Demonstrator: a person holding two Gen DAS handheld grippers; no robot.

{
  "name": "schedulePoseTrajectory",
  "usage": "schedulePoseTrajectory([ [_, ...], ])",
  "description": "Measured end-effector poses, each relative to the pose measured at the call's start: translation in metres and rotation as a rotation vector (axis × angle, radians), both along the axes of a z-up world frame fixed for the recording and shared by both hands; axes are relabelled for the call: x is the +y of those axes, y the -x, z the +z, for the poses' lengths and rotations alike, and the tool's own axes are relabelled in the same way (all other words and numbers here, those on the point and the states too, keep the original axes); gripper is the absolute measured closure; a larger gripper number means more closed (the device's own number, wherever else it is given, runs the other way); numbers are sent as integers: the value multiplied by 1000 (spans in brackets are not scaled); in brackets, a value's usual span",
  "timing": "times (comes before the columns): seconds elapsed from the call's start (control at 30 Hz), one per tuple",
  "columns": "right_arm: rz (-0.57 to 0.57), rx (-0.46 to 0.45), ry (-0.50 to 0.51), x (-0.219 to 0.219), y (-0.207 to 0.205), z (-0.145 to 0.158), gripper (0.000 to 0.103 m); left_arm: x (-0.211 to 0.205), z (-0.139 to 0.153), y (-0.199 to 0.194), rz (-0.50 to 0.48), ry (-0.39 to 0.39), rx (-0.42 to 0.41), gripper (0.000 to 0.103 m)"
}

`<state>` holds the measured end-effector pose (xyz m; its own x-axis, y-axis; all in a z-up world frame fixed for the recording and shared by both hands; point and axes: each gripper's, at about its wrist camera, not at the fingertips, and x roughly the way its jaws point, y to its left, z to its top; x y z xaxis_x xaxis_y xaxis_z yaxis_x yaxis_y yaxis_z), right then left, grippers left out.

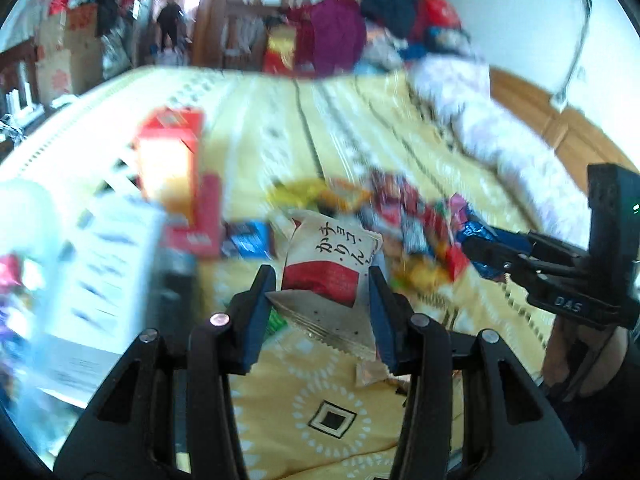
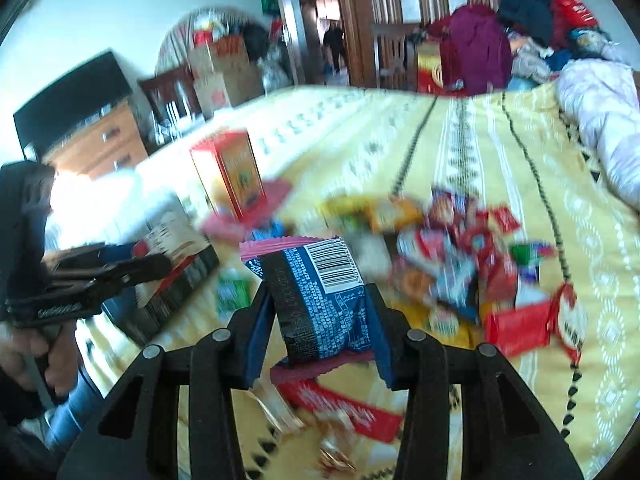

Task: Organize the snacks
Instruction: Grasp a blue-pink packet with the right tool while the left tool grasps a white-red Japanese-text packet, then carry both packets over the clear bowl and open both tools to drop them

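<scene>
Left tool (image 1: 318,280) grips white-red packet (image 1: 326,268); right tool (image 2: 320,300) grips blue packet (image 2: 320,300).

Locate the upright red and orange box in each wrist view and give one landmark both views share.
Left wrist: red and orange box stands upper left on the yellow bedspread.
Right wrist: the box stands left of centre, behind the snack pile.
Shared landmark: the purple garment beyond the bed.

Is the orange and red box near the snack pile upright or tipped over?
Upright. The orange and red box stands on end on the yellow bedspread, its top flap highest in both views.
</scene>
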<state>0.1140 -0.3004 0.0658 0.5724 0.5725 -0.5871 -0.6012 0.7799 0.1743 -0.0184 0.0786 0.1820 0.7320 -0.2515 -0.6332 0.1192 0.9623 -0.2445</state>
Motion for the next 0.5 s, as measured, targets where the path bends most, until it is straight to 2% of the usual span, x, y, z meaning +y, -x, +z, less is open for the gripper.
schedulePoseTrajectory([
  [0.1,23,-40,-38,23,3,30,55,33,31,14,74,-2,-66,56],
  [0.23,121,-91,-79,85,15,69,55,96,59,33,218,-16,-122,57],
  [0.37,237,-132,-98,157,33,97,55,161,69,54,378,-25,-147,57],
  [0.5,352,-134,-117,228,50,114,55,228,63,76,545,3,-135,57],
])
